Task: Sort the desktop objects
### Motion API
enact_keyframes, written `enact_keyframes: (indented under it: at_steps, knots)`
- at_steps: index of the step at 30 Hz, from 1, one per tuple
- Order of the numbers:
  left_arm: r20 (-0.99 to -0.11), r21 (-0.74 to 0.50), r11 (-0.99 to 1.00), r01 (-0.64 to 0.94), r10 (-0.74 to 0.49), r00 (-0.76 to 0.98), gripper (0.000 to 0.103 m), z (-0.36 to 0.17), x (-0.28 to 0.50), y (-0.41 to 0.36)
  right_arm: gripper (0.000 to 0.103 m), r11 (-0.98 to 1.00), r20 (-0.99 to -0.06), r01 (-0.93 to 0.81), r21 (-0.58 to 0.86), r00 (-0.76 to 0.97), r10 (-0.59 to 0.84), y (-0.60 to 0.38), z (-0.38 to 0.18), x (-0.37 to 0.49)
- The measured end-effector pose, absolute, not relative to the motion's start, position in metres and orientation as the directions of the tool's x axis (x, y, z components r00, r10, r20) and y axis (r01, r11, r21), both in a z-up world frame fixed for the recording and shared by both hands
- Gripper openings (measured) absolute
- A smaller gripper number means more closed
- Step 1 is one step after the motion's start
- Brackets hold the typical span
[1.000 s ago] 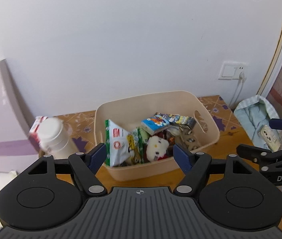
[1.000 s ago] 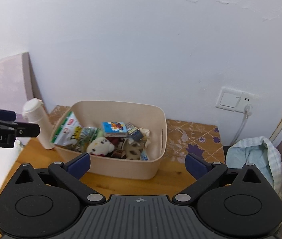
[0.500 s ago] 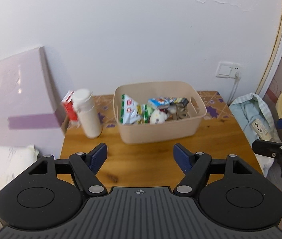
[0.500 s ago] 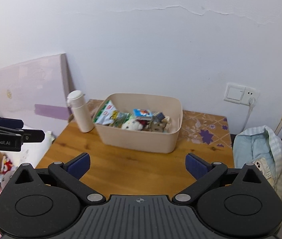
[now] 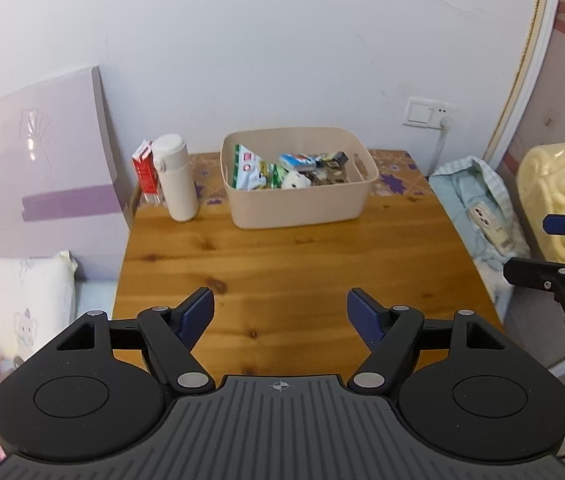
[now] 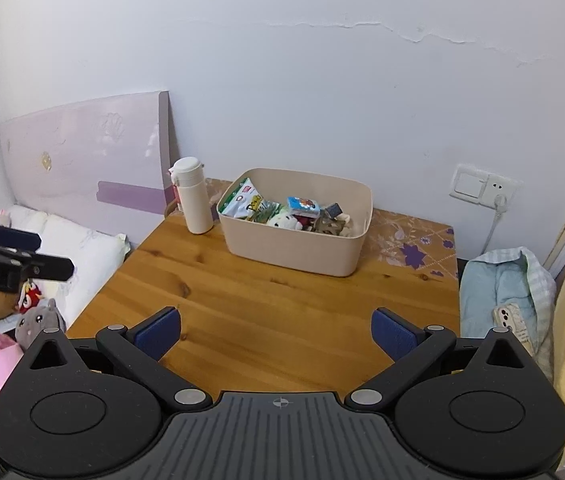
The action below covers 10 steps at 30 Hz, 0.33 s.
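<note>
The left tool stands wide, nothing between its blue pads; the right tool is wide and empty too. Both hang over the near edge of the surface, which is bare in front of them. Straight ahead and well apart, against the wall, sits the bin, its long axis running left to right, holding the snack packs and a small plush. Just left of the bin stands the bottle, upright, with a red carton behind it. The left tool looks nearer the bottle; neither tool seems clearly closer to the bin. The sorting looks finished.
</note>
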<state>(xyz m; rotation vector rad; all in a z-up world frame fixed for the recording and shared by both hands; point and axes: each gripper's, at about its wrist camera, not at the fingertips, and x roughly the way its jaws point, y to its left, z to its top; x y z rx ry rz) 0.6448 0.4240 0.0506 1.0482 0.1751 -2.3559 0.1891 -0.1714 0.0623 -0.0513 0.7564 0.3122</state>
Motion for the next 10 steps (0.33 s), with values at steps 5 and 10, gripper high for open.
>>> enact_keyframes:
  at_steps: [5, 10]
  knots:
    - [-0.719, 0.113, -0.84, 0.53, -0.437, -0.541, 0.075, 0.059, 0.66, 0.436, 0.103, 0.95, -0.699, -0.293, 0.111, 0.656, 0.284, -0.175, 0.061, 0.173]
    - [-0.746, 0.078, -0.85, 0.522, -0.397, -0.534, 0.075, 0.061, 0.671, 0.437, 0.103, 0.958, -0.705, -0.27, 0.101, 0.66, 0.26, -0.178, 0.062, 0.166]
